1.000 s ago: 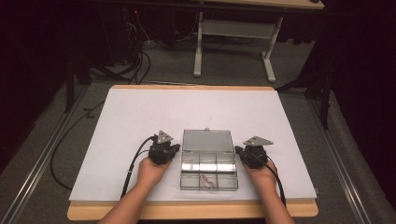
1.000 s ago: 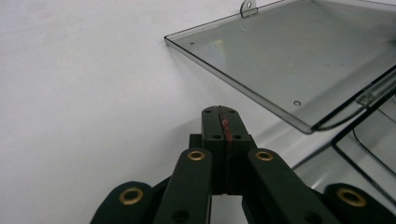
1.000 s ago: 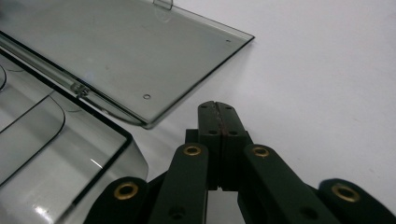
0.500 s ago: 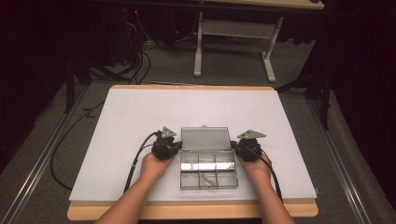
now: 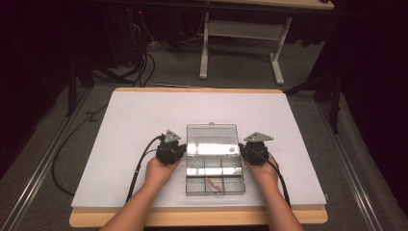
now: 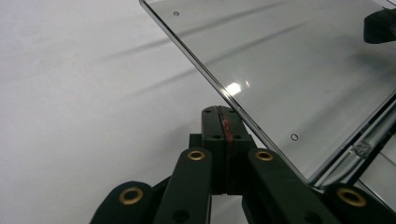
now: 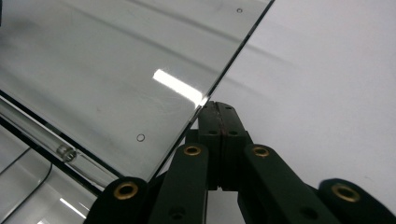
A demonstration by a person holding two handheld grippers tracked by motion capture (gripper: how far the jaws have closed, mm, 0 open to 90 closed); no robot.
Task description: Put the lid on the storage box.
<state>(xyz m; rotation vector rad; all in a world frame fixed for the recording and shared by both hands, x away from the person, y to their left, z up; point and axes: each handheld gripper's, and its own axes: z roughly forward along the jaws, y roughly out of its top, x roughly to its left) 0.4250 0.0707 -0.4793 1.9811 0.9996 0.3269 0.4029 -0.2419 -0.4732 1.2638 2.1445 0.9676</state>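
Table: a wooden table (image 5: 192,217) is carrying a white sheet (image 5: 134,120) that is covering nearly all of its top.
Hands: two forearms are coming in from the near edge, each hand gripping a black gripper.
Box: a clear box (image 5: 214,175) is sitting on the sheet near the front edge, between the two grippers; dividers are splitting its tray into small compartments.
Contents: something small and reddish is lying in a near compartment, too small to name.
Lid: the lid (image 5: 212,139) is standing open and leaning back from the hinge on the tray's far side.
Left gripper: the left gripper (image 6: 223,116) is keeping its jaws pressed together with nothing between them, its tip lying at the lid's left edge.
Right gripper: the right gripper (image 7: 215,112) is likewise closed and empty, its tip sitting against the lid's right edge.
Room: beyond the table, grey floor is showing, with black cables (image 5: 139,57) at the left and a white frame (image 5: 240,33) standing farther back in a dark room.
Change: the right gripper is sitting closer in to the lid than a second ago; the left one is holding its place.
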